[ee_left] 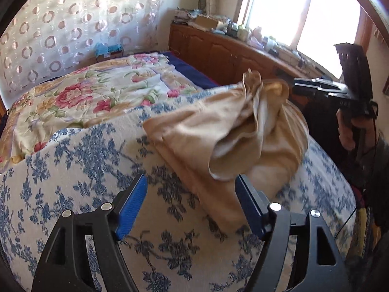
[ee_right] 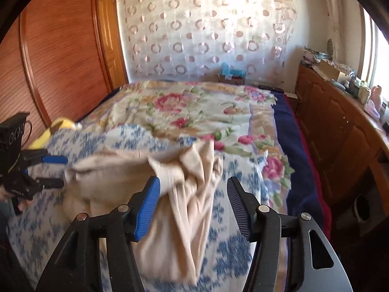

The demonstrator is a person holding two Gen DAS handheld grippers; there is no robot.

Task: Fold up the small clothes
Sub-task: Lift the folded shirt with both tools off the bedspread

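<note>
Both claws gape; beige garment [ee_left: 226,131] lies crumpled, seemingly loose.

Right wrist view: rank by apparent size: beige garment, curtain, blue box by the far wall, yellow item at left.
1. curtain
2. beige garment, close behind, but it is nearest the camera, so this order is unsure
3. yellow item
4. blue box, roughly alike with the yellow item; not ranked firmly

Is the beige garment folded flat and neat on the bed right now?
No, the beige garment lies bunched and crumpled on the blue-flowered cover.
</note>
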